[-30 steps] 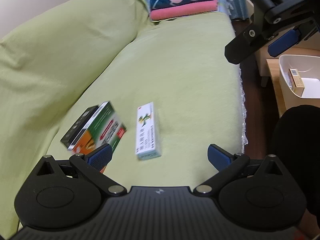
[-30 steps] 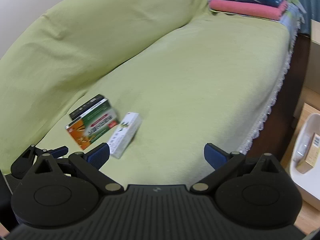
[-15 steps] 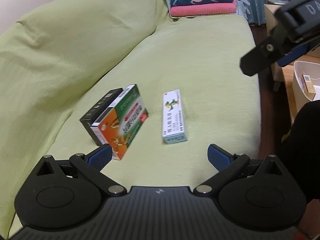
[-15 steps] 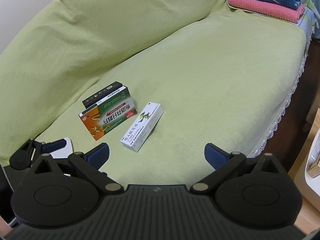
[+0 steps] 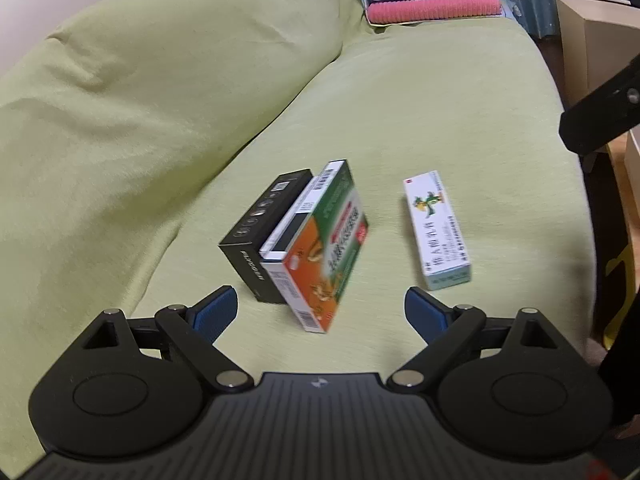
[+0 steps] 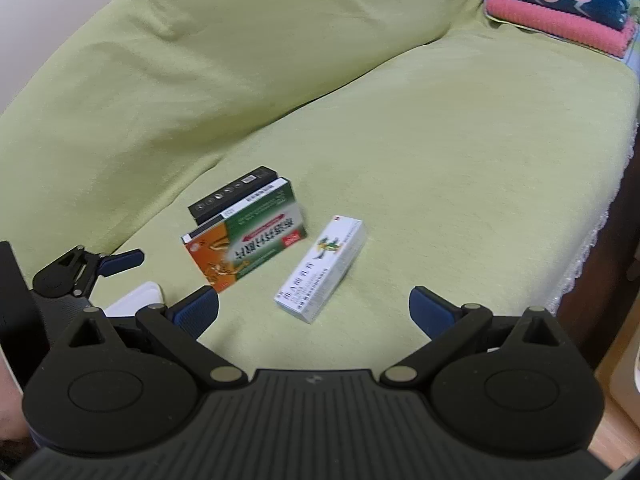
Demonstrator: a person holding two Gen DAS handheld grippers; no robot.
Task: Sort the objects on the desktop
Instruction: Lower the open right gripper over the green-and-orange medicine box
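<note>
Lying apart on the sofa point(image 5: 440, 92): 2 leaning boxes point(image 5: 320, 248), white carton point(image 5: 436, 232).

Both wrist views look down (close, angled) at the same sofa point(image 5: 400, 112) boxes point(image 6: 256, 236).

We see bare sofa cover point(image 5: 420, 112) on every side of the white carton point(image 5: 436, 230), with an open lane between it and the orange-green box point(image 5: 328, 252). That box leans against the black box point(image 5: 266, 236), leaving no gap there.
</note>
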